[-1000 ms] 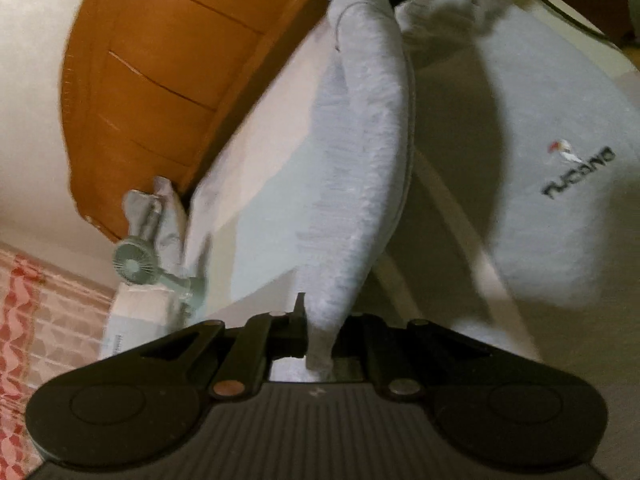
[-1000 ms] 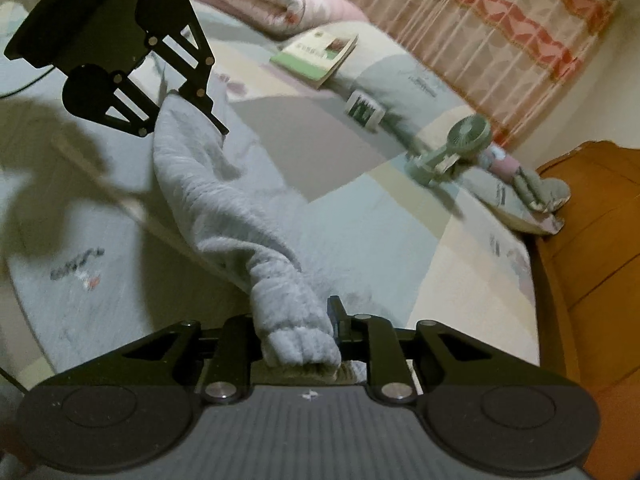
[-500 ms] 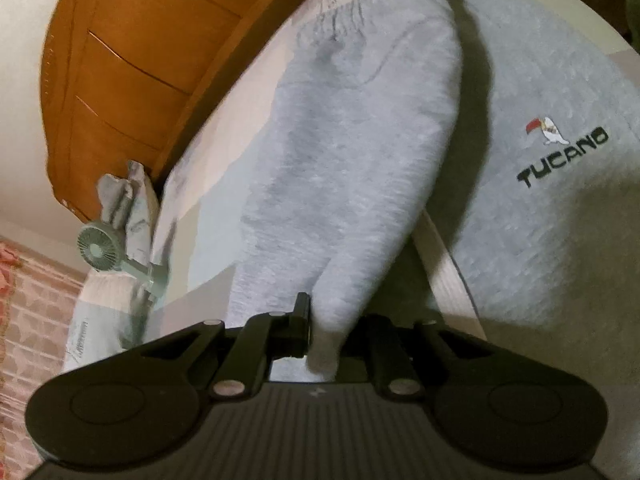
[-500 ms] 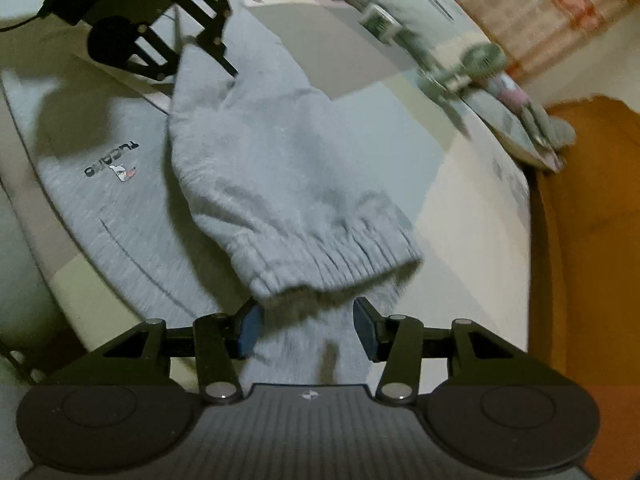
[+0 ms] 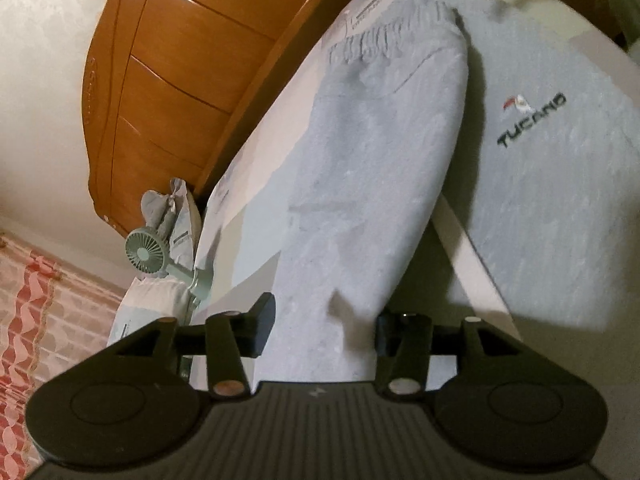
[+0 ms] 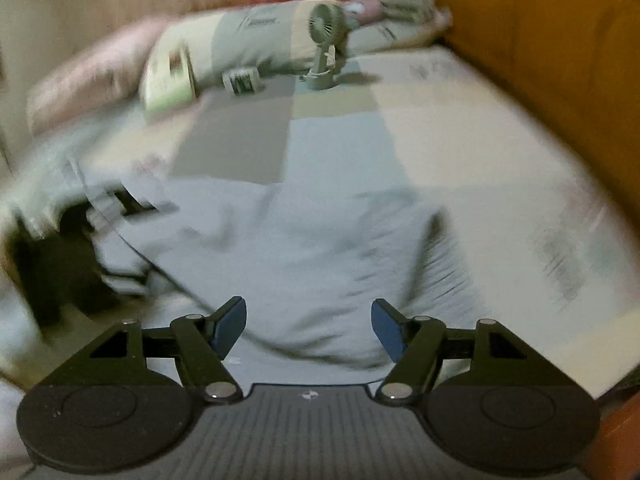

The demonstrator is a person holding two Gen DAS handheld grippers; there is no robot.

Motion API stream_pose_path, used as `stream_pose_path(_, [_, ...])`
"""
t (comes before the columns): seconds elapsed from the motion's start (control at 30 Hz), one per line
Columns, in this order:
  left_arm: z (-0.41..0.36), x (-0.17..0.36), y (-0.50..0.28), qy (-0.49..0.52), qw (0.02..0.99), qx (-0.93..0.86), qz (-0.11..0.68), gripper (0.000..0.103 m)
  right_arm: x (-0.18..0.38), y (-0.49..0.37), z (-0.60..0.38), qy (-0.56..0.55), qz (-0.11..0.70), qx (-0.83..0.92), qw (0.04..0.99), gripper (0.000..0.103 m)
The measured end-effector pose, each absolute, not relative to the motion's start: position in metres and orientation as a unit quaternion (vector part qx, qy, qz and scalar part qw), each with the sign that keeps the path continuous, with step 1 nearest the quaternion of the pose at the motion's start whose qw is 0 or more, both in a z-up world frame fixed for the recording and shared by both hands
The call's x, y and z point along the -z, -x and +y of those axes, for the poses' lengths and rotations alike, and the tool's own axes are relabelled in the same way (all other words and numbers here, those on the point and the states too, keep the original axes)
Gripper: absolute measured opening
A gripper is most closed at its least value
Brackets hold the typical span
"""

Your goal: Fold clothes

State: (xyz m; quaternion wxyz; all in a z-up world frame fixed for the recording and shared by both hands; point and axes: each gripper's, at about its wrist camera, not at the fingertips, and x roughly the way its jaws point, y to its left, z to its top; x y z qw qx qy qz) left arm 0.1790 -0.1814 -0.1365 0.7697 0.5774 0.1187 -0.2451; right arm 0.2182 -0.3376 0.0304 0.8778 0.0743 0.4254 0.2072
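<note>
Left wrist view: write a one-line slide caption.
Left gripper opening over grey sweatshirt sleeve laid on the bed.

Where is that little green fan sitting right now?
The green fan stands at the far end of the bed, against the pillows, beside a small white bottle; the left camera shows it near the wooden headboard.

Left gripper (image 5: 326, 330), right gripper (image 6: 309, 330): jaws opening.
</note>
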Motion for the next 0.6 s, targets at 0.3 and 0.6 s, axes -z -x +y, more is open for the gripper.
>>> stream_pose_path(0.3, [-0.162, 0.139, -0.175, -0.589, 0.76, 0.245, 0.121, 0.051, 0.068, -0.202, -0.339, -0.363, 0.439, -0.165, 0.805, 0.076])
stream_pose_path(0.6, [-0.141, 0.148, -0.187, -0.595, 0.762, 0.214, 0.137, 0.051, 0.096, -0.216, -0.35, -0.472, 0.369, -0.101, 0.794, 0.076])
